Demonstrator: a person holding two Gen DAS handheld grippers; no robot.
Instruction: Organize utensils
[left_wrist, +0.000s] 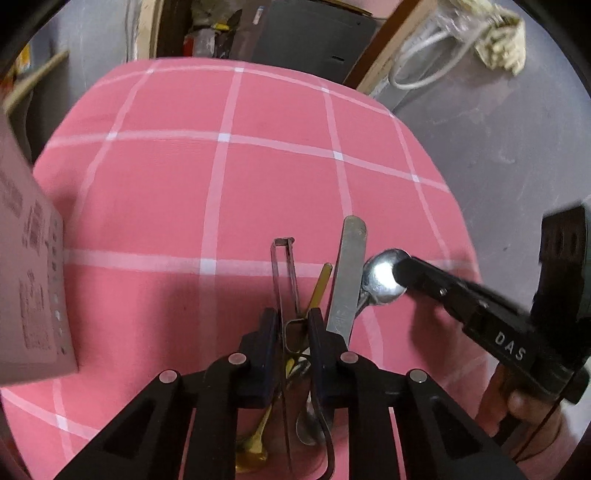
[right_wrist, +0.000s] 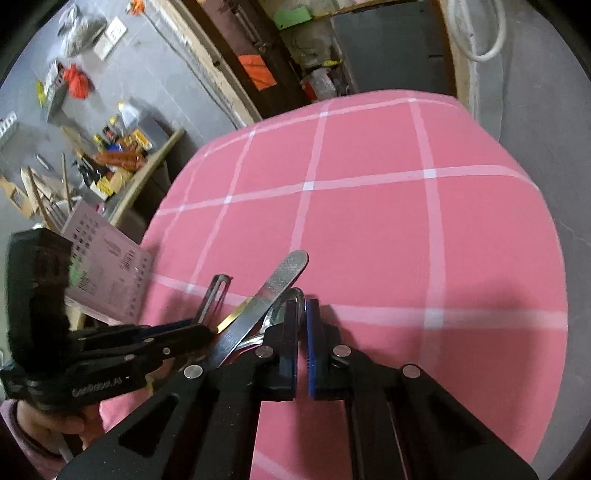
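1. Pink tablecloth (left_wrist: 177, 192) w/ white grid lines covers the table; grey floor around it, cluttered shelves & wood planks at the back in the right wrist view.
2. Pinkish printed cardboard box (left_wrist: 29, 288) sits at the table's left edge, seen in both views.
3. Utensils lie bunched at the near edge of the cloth, overlapping: a rectangular-loop metal handle (left_wrist: 285, 273), a gold-coloured utensil (left_wrist: 320, 284), a flat steel handle (left_wrist: 347, 273) w/ rounded end, and a steel spoon (left_wrist: 382, 277).
4. My left gripper (left_wrist: 291, 325) is clenched on the loop handle – pads press its sides, handle sticks out fwd between them. Gold utensil also runs through the gap; can't tell if it's pinched too.
5. More utensil ends hang below the left gripper, incl. a gold spoon bowl (left_wrist: 251, 454) & a steel one (left_wrist: 308, 428).
6. My right gripper (right_wrist: 301, 314) is clamped on the steel spoon's bowl – in the left wrist view its black tips sit on the shiny bowl; in its own view the pads are nearly together w/ the bowl edge between them.
7. Flat steel handle lies just beside the spoon, btw the two grippers.
8. Person's hands show under each gripper body.
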